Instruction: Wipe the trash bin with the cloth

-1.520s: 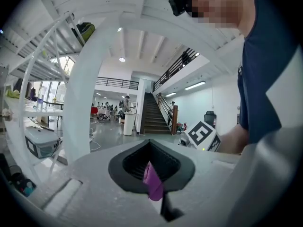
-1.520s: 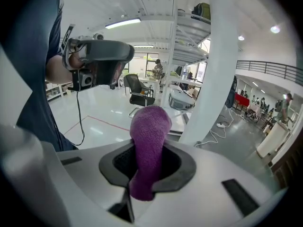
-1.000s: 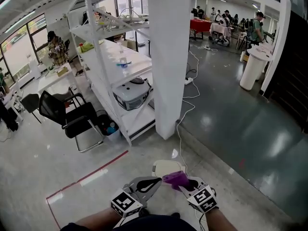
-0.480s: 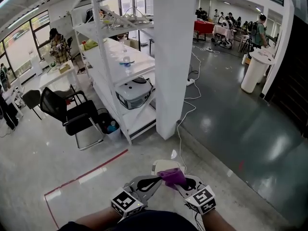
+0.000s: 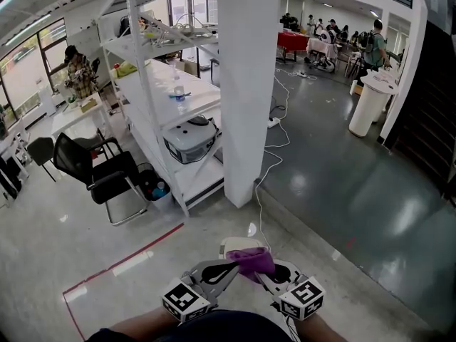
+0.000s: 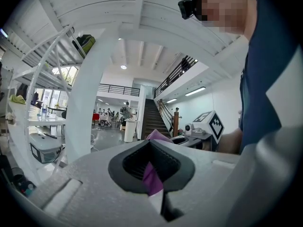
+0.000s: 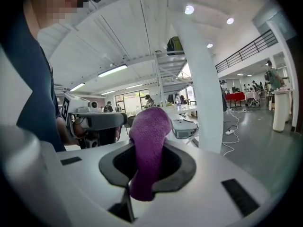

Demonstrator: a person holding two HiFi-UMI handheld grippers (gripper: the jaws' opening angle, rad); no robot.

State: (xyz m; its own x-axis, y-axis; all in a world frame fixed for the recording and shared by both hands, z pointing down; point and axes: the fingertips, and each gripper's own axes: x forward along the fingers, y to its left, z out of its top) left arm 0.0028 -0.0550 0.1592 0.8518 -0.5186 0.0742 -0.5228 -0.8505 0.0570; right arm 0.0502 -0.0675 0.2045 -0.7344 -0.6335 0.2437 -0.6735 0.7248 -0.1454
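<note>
Left gripper [image 5: 228, 269]: jaws pressed onto thin corner of purple cloth [image 5: 251, 260]. Right gripper [image 5: 265, 272]: jaws clamped on same cloth, wad bulging out. Cloth spans both grippers, just near side of white trash bin [image 5: 237, 246]; contact unclear.

Grippers: there were two, the left gripper [image 5: 229, 268] and the right gripper [image 5: 262, 271].
Purple terry cloth [image 5: 251, 261]: one.
Cream plastic trash bin [image 5: 235, 246]: one, on the floor.
White square pillar [image 5: 248, 84]: one.
White metal shelving rack [image 5: 153, 84]: one.
Grey lidded plastic box [image 5: 189, 140]: one, at the front edge of the rack's lower shelf.
Clear plastic bottle [image 5: 177, 85]: one, on the rack's middle shelf.
Black chairs: two, a nearer chair [image 5: 100, 177] and a farther chair [image 5: 39, 150].
Red tape line [image 5: 125, 261]: one, on the floor.
White round pedestal [image 5: 363, 109]: one.
Red-covered table [image 5: 292, 40]: one.
People: the far group was too small to count.
</note>
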